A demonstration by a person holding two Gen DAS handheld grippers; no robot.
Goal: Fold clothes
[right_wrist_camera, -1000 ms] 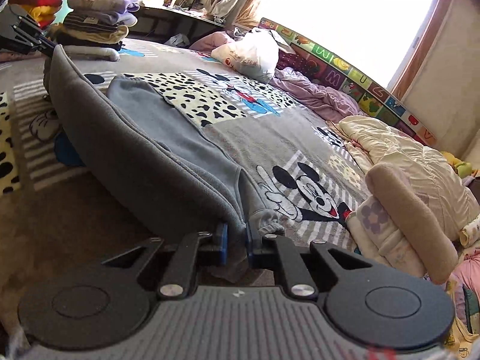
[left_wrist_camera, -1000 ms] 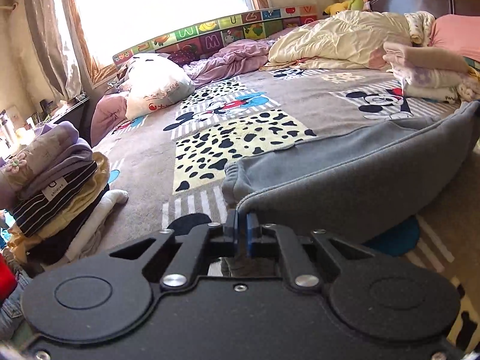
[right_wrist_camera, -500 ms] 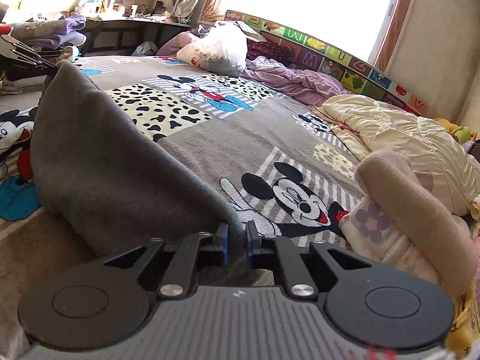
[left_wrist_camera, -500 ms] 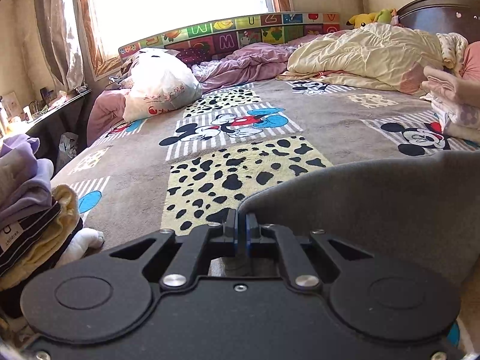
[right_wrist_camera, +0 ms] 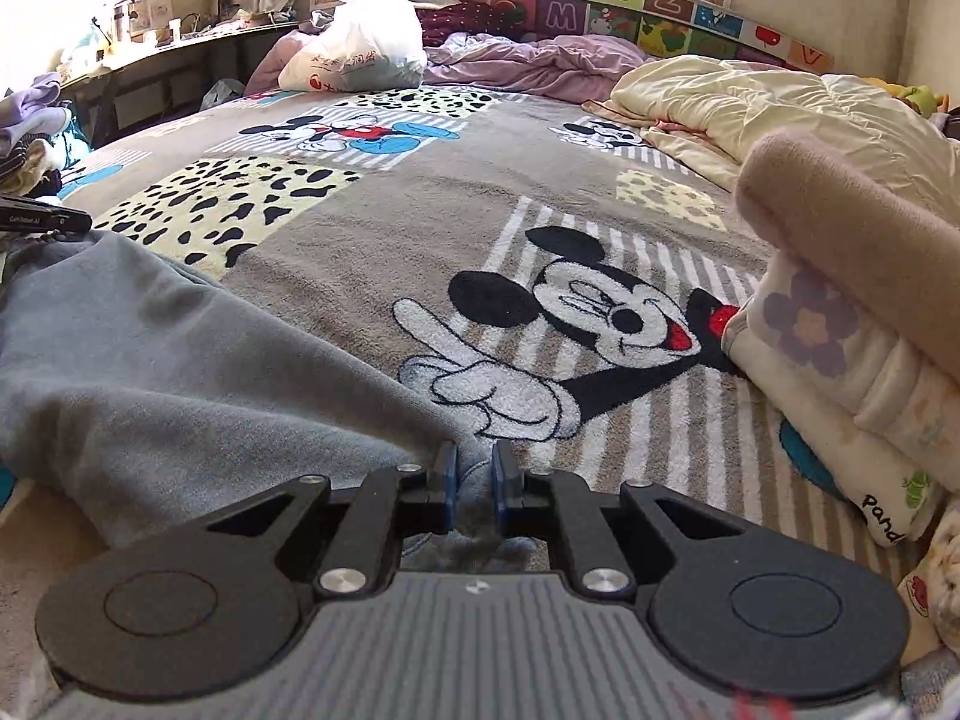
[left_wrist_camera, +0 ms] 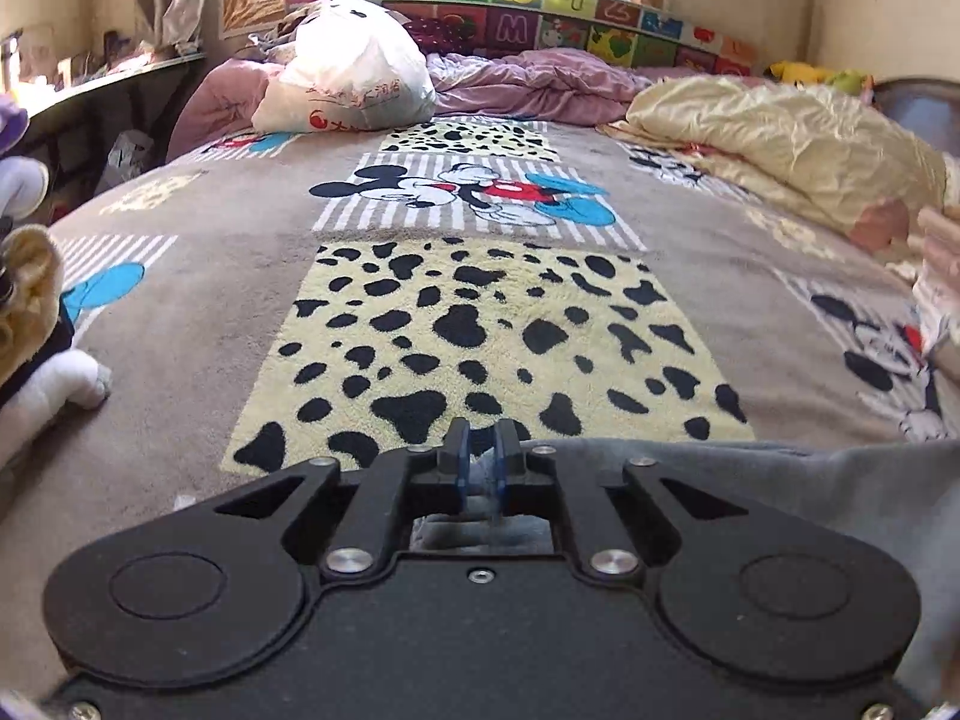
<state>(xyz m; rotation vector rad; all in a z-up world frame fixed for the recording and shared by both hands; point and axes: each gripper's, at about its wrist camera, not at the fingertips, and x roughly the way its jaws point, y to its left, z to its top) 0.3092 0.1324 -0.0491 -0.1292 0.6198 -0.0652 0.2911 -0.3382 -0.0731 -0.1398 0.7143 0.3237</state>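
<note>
A grey fleece garment [right_wrist_camera: 180, 372] lies low across the patterned bed cover, stretched between both grippers. My right gripper [right_wrist_camera: 471, 474] is shut on one corner of it, with grey cloth pinched between the blue pads. In the left wrist view the same garment [left_wrist_camera: 780, 492] spreads to the right, and my left gripper [left_wrist_camera: 479, 450] is shut on its other corner, a thin fold of cloth showing between the pads. The left gripper's black tip [right_wrist_camera: 42, 219] shows at the left edge of the right wrist view, at the garment's far end.
A stack of folded clothes [right_wrist_camera: 840, 330] sits close on the right, another pile [left_wrist_camera: 30, 312] on the left. Further back lie a white plastic bag [left_wrist_camera: 348, 78], a purple blanket [left_wrist_camera: 540, 72] and a cream quilt [left_wrist_camera: 780, 138]. The bed cover [left_wrist_camera: 480, 330] stretches ahead.
Both grippers have carried the garment's held edge forward and down. The raised grey fold has dropped flat onto the bed. Both views have swung toward the window.
</note>
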